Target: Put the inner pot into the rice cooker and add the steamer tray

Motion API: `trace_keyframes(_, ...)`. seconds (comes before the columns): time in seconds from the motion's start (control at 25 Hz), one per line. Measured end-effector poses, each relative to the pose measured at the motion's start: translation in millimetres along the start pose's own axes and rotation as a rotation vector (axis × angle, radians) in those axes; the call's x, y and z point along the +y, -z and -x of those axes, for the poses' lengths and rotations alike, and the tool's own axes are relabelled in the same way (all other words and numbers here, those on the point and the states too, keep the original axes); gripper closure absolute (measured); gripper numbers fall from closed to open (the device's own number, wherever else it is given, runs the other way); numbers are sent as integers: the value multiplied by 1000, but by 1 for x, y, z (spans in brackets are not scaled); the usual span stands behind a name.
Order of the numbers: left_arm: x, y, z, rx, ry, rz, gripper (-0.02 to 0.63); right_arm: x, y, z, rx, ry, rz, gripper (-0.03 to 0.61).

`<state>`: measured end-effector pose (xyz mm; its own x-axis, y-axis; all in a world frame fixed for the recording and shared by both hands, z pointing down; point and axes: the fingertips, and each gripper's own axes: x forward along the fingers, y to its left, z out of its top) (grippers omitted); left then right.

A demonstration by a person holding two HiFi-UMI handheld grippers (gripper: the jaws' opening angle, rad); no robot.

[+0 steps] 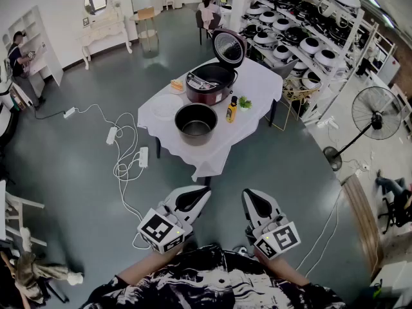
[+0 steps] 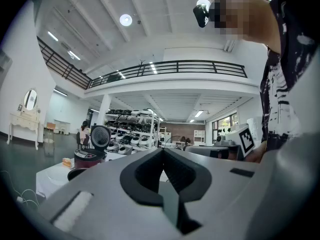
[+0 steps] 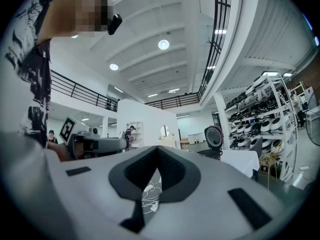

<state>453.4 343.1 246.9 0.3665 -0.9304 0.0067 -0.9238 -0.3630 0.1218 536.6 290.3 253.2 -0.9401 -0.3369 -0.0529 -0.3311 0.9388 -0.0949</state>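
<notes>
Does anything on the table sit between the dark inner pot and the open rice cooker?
Nothing visible does. The dark round inner pot stands next to the open maroon rice cooker; the yellow bottle stands off to the side.

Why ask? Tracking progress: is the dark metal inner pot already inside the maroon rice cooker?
No, the inner pot stands beside the rice cooker.

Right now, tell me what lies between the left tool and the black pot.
In the head view, only grey floor and the overhanging tablecloth separate the left tool from the pot.
</notes>
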Motion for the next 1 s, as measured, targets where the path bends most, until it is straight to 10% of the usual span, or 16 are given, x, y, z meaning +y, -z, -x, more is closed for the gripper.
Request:
trace_keyframes(0.64, 0, 4, -2, -1, -5, 0, 609, 1, -1, -3, -57, -60, -42, 579)
trace_keyframes(0.72, -1, 4, -2, 1, -7, 4, 609, -4, -9, -4, -118, -35, -51, 93)
trace_keyframes(1.0, 1, 6, -9, 1, -21, 8, 609, -19, -7, -5, -121, -11, -5, 37)
